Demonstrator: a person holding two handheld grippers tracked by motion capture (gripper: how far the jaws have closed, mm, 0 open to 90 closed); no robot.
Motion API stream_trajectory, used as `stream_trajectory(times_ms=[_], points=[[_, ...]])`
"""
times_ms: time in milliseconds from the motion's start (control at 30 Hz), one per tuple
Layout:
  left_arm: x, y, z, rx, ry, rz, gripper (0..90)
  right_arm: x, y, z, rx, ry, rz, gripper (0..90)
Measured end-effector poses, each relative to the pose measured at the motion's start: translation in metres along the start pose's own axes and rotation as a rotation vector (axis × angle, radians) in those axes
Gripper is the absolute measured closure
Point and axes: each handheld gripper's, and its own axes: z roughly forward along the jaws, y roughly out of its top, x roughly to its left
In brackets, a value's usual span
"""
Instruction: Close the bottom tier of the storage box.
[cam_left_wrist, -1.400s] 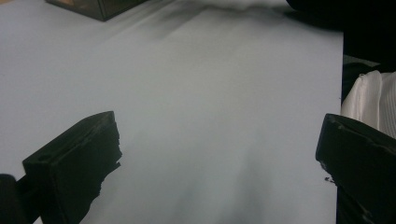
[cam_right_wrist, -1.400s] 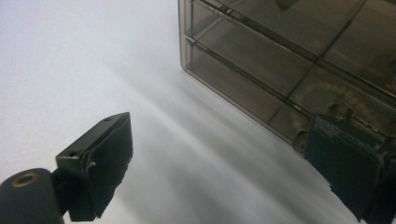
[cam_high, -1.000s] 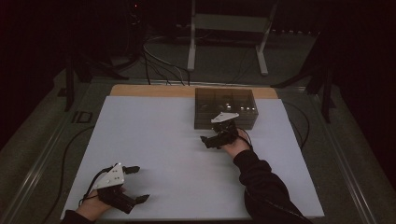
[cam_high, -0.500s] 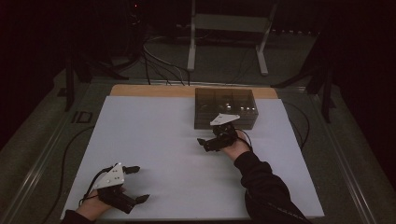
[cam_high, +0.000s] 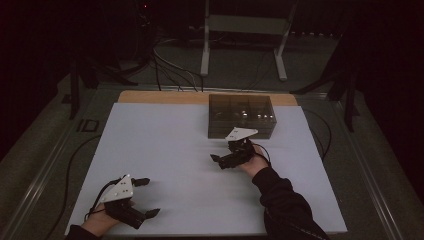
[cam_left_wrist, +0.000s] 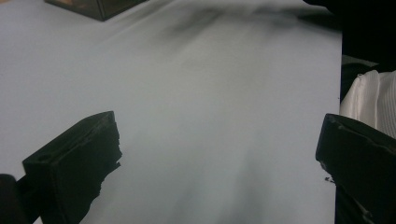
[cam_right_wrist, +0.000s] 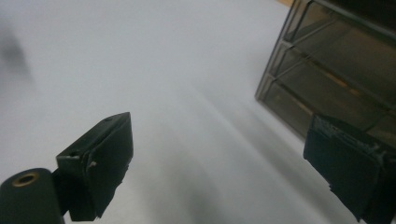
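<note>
1. One dark translucent plastic drawer box stood at the far side of the white tabletop, just beyond the right tongs.
2. Right tongs spread wide, empty; box edge beside one jaw in the right gripper view.
3. Left tongs near the front edge, released, holding nothing.
4. Box likely rigid, light, smooth; best taken by a drawer front.
5. Count: one box, two tongs.

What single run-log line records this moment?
left gripper: open, empty, near edge | right gripper: open, empty, beside drawer box | white table: bare between
</note>
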Motion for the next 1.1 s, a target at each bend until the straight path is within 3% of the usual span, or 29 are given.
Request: stream_trajectory(times_ms=[333, 833, 1100], points=[[0.0, 0.0, 0.0, -0.002, 0.001, -0.001, 0.1, 0.006, -0.01, -0.005, -0.018, 0.026, -0.018, 8.4], [0.0, 0.0, 0.0, -0.004, -0.001, 0.001, 0.1, 0.013, -0.038, -0.018, 0.003, 0.07, -0.05, 8.4], [-0.001, 0.0, 0.0, -0.001, 0.002, 0.003, 0.1, 0.014, -0.054, -0.028, 0.023, 0.086, -0.045, 8.4]])
